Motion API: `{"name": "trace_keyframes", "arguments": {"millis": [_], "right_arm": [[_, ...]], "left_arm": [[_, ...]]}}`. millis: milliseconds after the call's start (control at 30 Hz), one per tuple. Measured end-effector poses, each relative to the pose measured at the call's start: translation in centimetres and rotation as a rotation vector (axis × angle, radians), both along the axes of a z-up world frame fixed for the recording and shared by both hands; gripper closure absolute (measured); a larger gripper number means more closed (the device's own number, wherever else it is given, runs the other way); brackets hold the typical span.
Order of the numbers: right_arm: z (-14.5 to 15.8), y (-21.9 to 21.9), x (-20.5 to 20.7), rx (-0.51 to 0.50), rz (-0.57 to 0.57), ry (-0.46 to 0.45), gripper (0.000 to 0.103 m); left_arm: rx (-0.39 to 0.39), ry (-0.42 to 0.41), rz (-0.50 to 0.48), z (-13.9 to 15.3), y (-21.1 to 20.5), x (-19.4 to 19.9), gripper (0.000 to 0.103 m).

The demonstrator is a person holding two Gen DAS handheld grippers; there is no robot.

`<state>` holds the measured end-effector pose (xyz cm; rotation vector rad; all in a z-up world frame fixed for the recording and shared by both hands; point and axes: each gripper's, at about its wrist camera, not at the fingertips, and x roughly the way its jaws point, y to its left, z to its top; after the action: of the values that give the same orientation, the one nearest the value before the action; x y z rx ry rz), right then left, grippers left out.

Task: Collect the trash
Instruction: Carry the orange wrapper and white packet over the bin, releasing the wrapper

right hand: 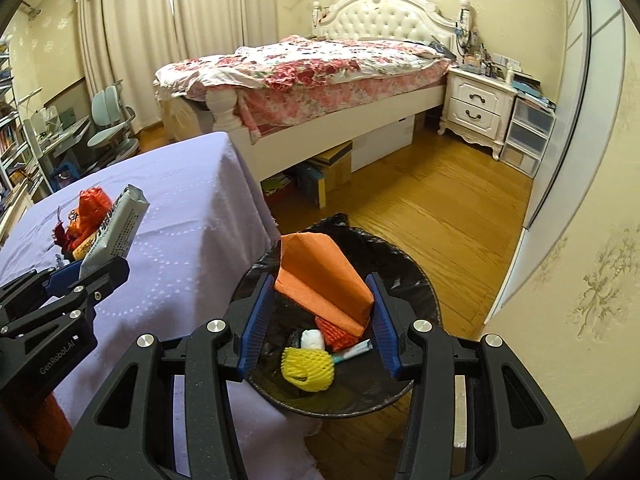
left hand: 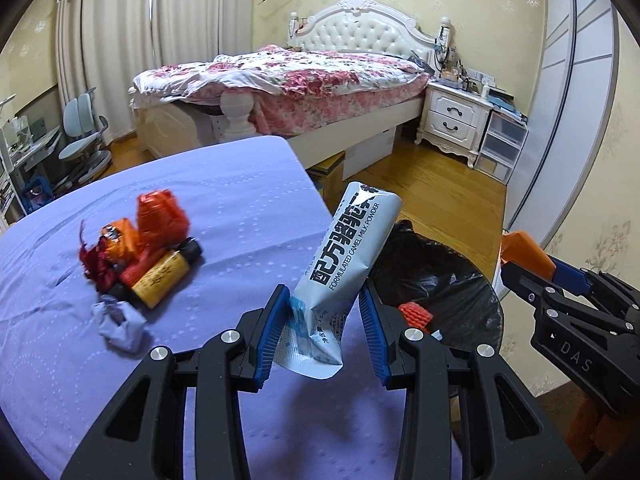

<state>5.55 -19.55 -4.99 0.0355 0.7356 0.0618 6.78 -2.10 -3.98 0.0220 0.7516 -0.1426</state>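
Right claw (right hand: pixel 323 312) pinches a folded orange paper (right hand: pixel 320 280) above the black-lined trash bin (right hand: pixel 416 292); left claw (left hand: pixel 325 320) grips a camel milk powder sachet (left hand: pixel 344 264) by its lower end, over the counter (left hand: pixel 240 208) edge. Both look light, crushable and probably slick. Wrappers, a small bottle (left hand: pixel 166 276) and crumpled tissue (left hand: pixel 120 324) lie on the counter.

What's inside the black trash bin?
Inside the trash bin lie a yellow foam net, a red foam net, a white wad and a small wrapper. The orange paper hides what's beneath it.
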Motion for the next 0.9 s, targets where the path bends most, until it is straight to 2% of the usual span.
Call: {"name": "trace_keyframes", "arguments": {"millis": [367,667,800,900], "right_arm": [[-1.1,-2.6,1.2,0.023,-0.031,0.016,0.057],[-1.4,-3.6,2.2,0.039,-0.055,0.017,0.056],[-1.6,-4.0,2.4,0.047,-0.065,0.018,0.044],[-1.7,-4.4,2.5,0.048,-0.079,0.018,0.044]], "left_arm": [[0.035,0.024,-0.035,-1.2,-3.4,1.8,0.064],[0.049,0.042,-0.044,-1.9,-4.6,2.7,0.062],[0.048,0.035,-0.036,-1.9,-4.7,2.7,0.039],[0.057,0.022,-0.037,-1.7,-4.9,2.5,0.03]]}}
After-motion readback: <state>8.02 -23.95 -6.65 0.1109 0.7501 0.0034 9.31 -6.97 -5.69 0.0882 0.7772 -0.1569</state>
